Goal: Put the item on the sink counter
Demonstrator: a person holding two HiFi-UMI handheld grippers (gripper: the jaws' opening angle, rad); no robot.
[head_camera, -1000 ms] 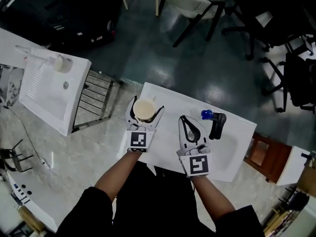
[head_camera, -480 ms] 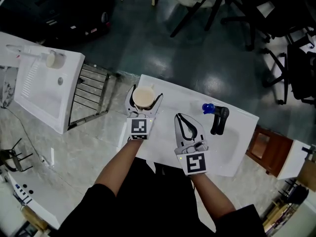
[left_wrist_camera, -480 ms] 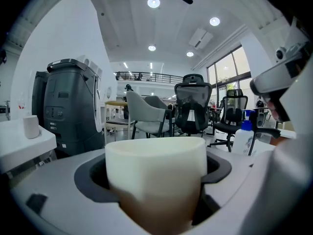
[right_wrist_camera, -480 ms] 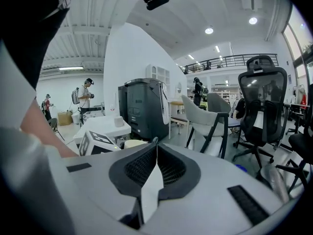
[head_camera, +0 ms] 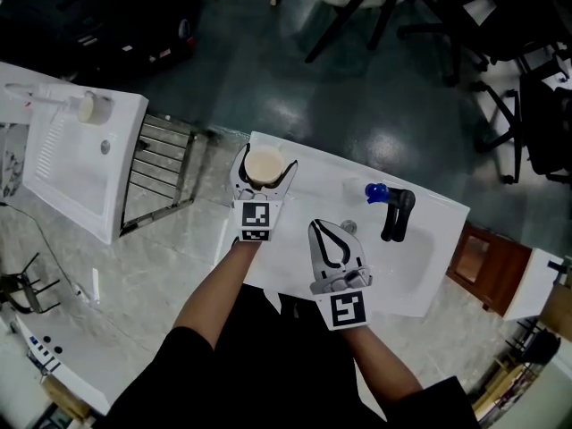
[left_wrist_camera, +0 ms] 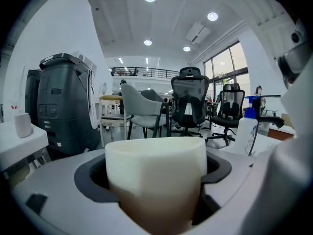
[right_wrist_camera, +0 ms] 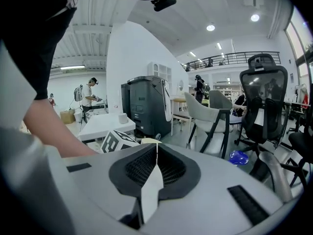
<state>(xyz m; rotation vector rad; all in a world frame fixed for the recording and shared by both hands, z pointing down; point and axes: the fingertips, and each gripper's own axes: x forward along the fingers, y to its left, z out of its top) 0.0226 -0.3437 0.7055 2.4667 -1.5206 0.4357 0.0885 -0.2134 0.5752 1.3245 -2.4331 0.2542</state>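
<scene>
Cream cup (head_camera: 264,164) sits clamped between the jaws of the left gripper (head_camera: 266,159), above the far left corner of the white sink counter (head_camera: 308,175), close to its edge; no view shows whether it touches the surface. Dark open floor (head_camera: 313,88) lies beyond, with office chairs (head_camera: 500,70) farther off. A metal rack (head_camera: 161,172) stands to the left. The right gripper (head_camera: 317,227), jaws pressed together and empty, hovers mid-counter, near the black faucet (head_camera: 396,213).

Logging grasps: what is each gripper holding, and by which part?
Left gripper grips the cream cup by its sides. Right gripper: jaws together, nothing held.
</scene>
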